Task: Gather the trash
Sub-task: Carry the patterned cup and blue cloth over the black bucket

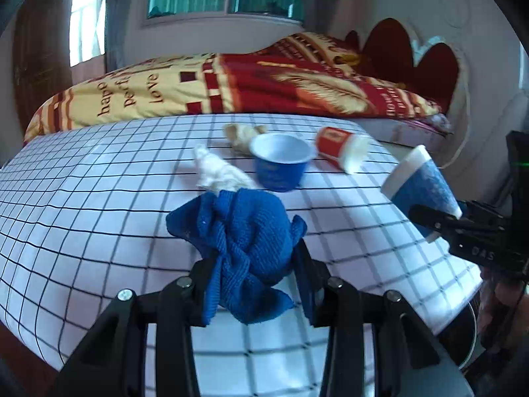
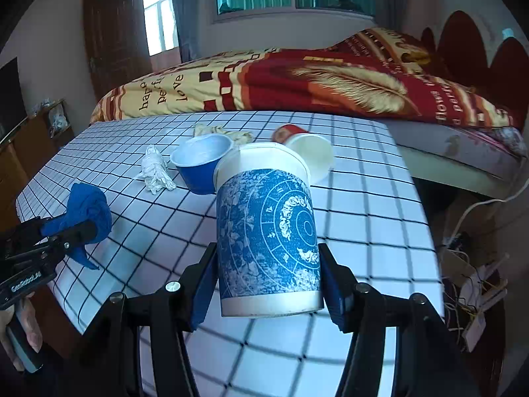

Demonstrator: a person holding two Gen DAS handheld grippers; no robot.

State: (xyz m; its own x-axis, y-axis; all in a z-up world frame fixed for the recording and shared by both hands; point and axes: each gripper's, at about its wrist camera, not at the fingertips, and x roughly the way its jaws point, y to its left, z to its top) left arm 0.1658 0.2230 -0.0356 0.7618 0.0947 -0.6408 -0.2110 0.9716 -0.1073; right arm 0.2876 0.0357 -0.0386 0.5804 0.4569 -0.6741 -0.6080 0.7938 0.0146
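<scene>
Two loads are off the grid-checked tabletop [image 2: 363, 218]: our left gripper [image 1: 254, 264] pinches a crumpled blue knitted cloth [image 1: 244, 235], and our right gripper [image 2: 267, 281] clamps a blue-patterned paper cup [image 2: 267, 231] upright at its base. Ahead of both lie a white tissue wad [image 1: 218, 172], a squat blue tub [image 1: 281, 162] and a tipped red cup [image 1: 340, 149], its axis pointing right; no bin shows

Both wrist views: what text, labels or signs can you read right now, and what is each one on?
"happy", "perfect", "love": on the bedspread, yellow part; the first two partly cut.
"perfect": on its red part, beside a blurred word.
"DAS": on the right gripper.
Left gripper: white label, blurred.
Red cup: yellow label, unreadable.
Patterned blue cup: symbols only, no words.
</scene>
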